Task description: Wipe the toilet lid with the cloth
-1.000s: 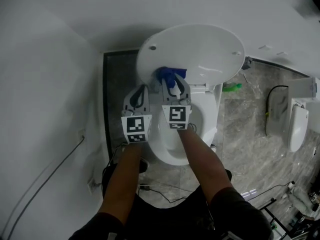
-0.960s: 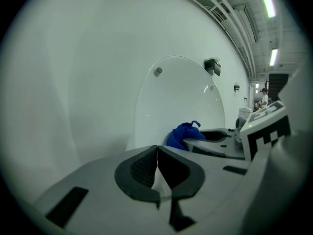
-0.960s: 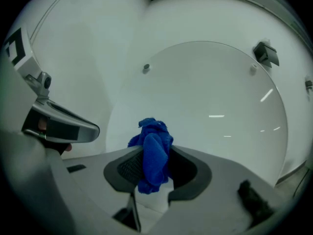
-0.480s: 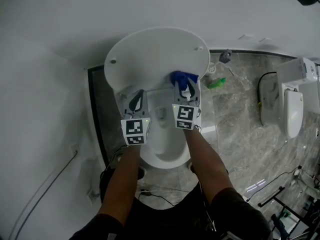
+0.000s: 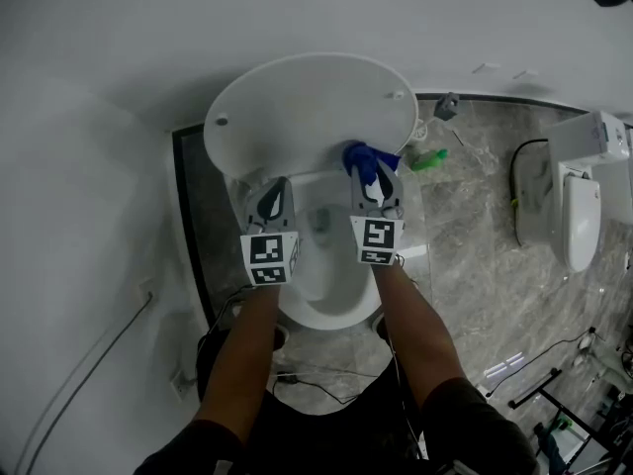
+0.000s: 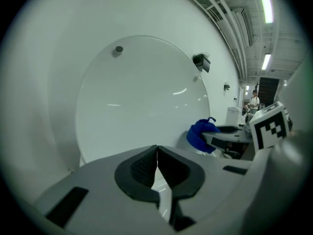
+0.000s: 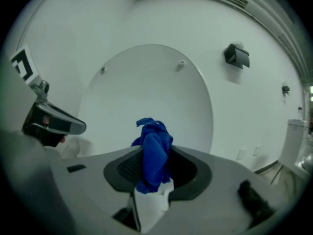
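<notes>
Along the raised toilet lid (image 5: 307,107), right tongs (image 5: 370,174) gripping the cloth (image 5: 362,156) have slid rightward; left tongs (image 5: 271,190) clenched empty.

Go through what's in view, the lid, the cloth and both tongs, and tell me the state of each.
lid: raised, upright
left tongs: shut, empty
right tongs: shut on the cloth
cloth: bunched up, pinched in the right tongs

Left gripper (image 5: 274,184) jaws together, empty; right gripper (image 5: 372,174) jaws clamped on cloth (image 5: 362,156).
</notes>
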A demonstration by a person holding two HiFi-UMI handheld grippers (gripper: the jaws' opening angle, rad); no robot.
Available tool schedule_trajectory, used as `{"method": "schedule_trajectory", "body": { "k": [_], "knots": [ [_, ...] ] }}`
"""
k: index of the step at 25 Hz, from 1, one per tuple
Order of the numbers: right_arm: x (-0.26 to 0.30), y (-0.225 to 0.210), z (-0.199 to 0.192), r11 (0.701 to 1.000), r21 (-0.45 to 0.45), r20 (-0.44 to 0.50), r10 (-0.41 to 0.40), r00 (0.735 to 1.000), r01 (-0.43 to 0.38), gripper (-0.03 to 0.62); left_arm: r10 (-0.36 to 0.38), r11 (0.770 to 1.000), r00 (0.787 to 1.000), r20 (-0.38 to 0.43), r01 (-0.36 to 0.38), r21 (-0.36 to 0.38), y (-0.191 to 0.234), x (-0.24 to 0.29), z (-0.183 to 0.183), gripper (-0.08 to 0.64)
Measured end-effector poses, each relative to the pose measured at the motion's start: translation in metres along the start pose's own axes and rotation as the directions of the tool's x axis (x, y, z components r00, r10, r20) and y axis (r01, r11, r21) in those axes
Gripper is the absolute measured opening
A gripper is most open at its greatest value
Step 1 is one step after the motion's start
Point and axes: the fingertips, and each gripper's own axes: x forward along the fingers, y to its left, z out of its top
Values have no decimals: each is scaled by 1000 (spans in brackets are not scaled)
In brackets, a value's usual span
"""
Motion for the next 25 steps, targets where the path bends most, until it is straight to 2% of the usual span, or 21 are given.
{"method": "schedule_trajectory", "body": {
  "k": [3,6,11,14,17,25],
  "knots": [
    [4,57,3,991,25,10,133,991,-134,130,35,999,999,-10,-35,-9,21,-14,-8,12],
    [12,122,-10,964,32,-27,265,964,-264,130,77,997,997,-22,-78,-26,47,-30,-18,12],
    [26,194,-23,923,21,-73,385,920,-384,130,138,990,990,-17,-139,-38,89,-48,-27,12],
    [36,220,-27,906,9,-100,422,901,-423,130,160,986,987,-23,-160,-46,106,-55,-34,12],
    [45,231,-34,906,3,-148,420,895,-424,130,158,986,987,-32,-160,-52,110,-60,-38,12],
    [51,210,-46,921,0,-216,379,900,-389,130,128,990,991,-41,-130,-55,96,-51,-38,12]
  ]
}}
